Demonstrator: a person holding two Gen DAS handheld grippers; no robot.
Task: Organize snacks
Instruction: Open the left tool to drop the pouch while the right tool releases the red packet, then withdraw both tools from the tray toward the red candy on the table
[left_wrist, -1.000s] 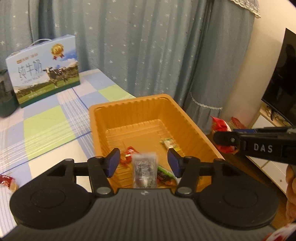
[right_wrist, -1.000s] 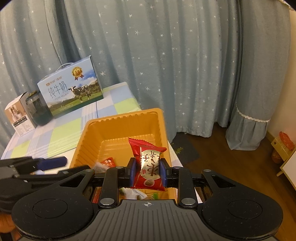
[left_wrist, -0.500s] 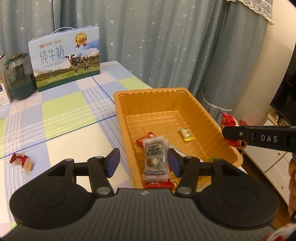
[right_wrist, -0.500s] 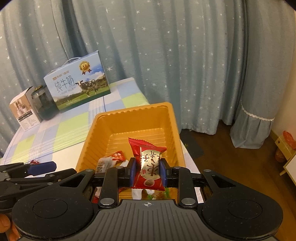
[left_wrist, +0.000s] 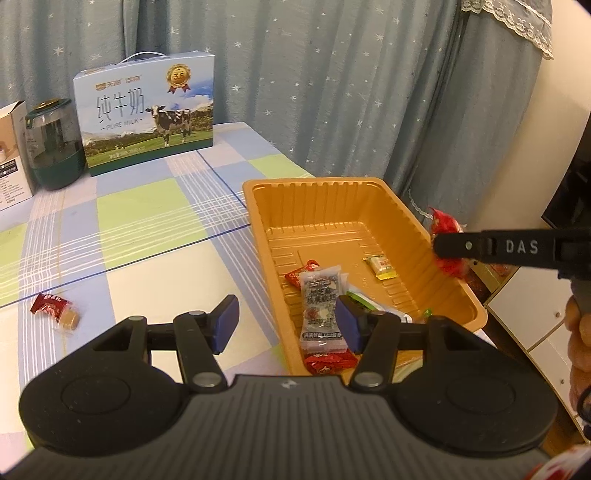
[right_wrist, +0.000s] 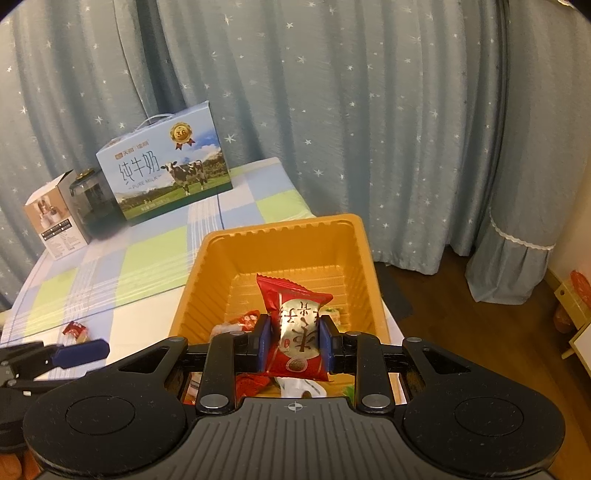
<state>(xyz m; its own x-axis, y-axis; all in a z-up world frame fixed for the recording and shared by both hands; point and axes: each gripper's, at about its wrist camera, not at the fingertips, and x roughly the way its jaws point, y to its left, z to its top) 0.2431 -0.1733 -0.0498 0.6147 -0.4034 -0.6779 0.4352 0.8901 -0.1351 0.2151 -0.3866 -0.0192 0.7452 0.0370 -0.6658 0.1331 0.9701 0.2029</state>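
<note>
An orange plastic tray (left_wrist: 317, 182) sits at the table's right edge and holds several wrapped snacks. Among them are a clear grey packet (left_wrist: 319, 295), a yellow candy (left_wrist: 380, 266) and red wrappers. My left gripper (left_wrist: 286, 325) hovers over the tray's near left wall. Its jaws are opening and nothing is pressed between them; the grey packet lies below in the tray. My right gripper (right_wrist: 293, 345) is shut on a red packet with a silver middle (right_wrist: 295, 306), held upright above the tray's near end (right_wrist: 280, 236). A loose red candy (left_wrist: 51, 308) lies on the tablecloth to the left.
A blue milk carton box (left_wrist: 147, 114), a green jar (left_wrist: 53, 144) and a white box (right_wrist: 55, 218) stand at the back of the checked tablecloth. Starred curtains hang behind. Right of the table are wooden floor, a white cabinet (left_wrist: 535, 306) and a hand (left_wrist: 580, 332).
The grey packet has dropped from between the left fingers and now lies in the tray. The left gripper has drawn back toward the tray's left wall. The right gripper still holds its red packet.
</note>
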